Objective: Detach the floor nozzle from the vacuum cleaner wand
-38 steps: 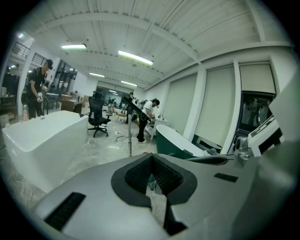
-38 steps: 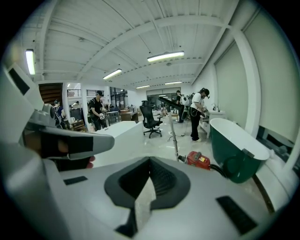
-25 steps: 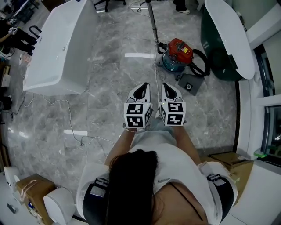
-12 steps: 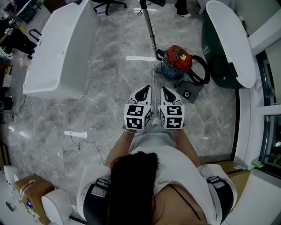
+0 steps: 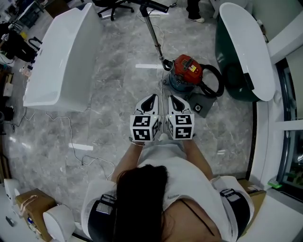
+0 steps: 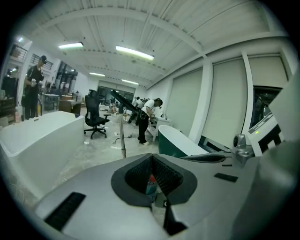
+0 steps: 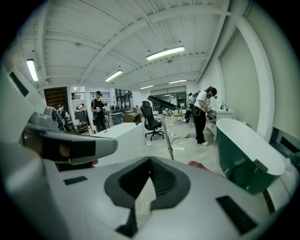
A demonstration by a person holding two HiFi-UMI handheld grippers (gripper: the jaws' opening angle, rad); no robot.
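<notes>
The red canister vacuum [image 5: 186,70] stands on the marble floor just ahead of both grippers. Its metal wand [image 5: 152,34] leans away toward the top of the head view and ends in the black floor nozzle [image 5: 152,5]. A black hose [image 5: 215,80] loops at the canister's right. My left gripper [image 5: 153,97] and right gripper [image 5: 171,97] are held side by side, both shut with nothing between the jaws, a short way short of the canister. In the left gripper view the wand [image 6: 123,138] rises beyond the left gripper [image 6: 151,157]. The right gripper [image 7: 150,162] also faces the wand [image 7: 167,138].
A white bathtub [image 5: 61,52] lies on the left, a green bathtub with a white rim [image 5: 246,42] on the right. A grey box [image 5: 200,107] sits by the canister. A thin cable [image 5: 75,137] trails over the floor. An office chair [image 5: 112,4] and people [image 7: 202,115] stand farther back.
Both grippers have come forward together toward the red canister, which now lies much closer to their tips. The jaws stay shut.
</notes>
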